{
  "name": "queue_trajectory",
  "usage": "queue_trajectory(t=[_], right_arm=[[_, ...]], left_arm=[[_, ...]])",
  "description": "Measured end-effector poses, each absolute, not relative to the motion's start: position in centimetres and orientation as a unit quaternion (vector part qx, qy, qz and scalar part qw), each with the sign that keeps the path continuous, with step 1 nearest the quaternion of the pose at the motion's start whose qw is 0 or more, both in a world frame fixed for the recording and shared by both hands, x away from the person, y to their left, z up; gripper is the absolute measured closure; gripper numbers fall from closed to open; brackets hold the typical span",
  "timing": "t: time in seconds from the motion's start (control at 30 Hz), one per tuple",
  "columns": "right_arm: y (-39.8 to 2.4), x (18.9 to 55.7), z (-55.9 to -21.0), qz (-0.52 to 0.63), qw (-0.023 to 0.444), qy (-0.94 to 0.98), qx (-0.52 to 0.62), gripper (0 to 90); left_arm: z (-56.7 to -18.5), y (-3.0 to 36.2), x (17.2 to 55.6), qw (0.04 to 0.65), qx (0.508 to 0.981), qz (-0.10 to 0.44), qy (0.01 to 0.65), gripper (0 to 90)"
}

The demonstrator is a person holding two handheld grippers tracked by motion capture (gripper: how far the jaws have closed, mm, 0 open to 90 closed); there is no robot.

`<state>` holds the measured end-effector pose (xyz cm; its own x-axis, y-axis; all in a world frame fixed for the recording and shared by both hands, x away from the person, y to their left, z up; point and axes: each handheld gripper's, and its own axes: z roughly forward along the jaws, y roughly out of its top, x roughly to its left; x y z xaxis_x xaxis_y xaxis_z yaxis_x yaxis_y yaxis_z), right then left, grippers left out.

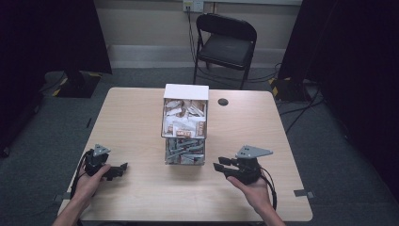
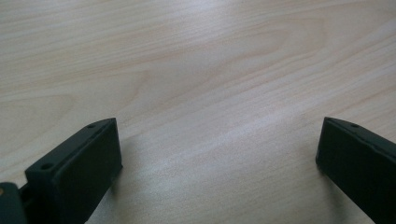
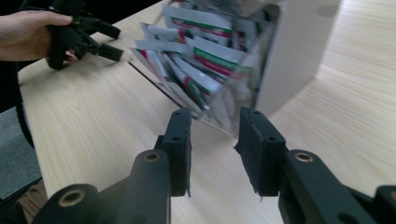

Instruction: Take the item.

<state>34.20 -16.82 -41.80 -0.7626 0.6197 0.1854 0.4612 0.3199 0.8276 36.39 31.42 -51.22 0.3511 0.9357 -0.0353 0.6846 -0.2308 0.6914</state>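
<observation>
A clear two-tier dispenser box [image 1: 185, 125] with a white top stands mid-table, full of paper packets. Its lower tier of white packets [image 3: 201, 74] with green and red print faces my right gripper. My left gripper [image 1: 120, 168] rests low near the table's front left, pointing right toward the box. Its own view shows the left gripper [image 2: 218, 127] with jaws wide apart over bare wood. My right gripper [image 1: 218, 165] sits at the front right, pointing left at the box. The right gripper [image 3: 217, 119] is open with nothing between its fingers, just short of the clear front wall.
A small black round disc [image 1: 223, 101] lies on the light wooden table [image 1: 136, 117] behind the box. A black folding chair [image 1: 226, 42] stands beyond the far edge, with cables on the floor. The person's other hand and the left gripper [image 3: 77, 35] appear far off.
</observation>
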Motion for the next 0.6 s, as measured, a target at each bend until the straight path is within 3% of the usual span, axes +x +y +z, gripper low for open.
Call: queue_trajectory(t=[0.6], right_arm=[[-10.7,36.0,-41.9,0.499,0.054,0.818,0.283,72.3]], left_arm=[[-51.2,31.4,36.4,0.316,0.759,0.199,0.534,0.0]])
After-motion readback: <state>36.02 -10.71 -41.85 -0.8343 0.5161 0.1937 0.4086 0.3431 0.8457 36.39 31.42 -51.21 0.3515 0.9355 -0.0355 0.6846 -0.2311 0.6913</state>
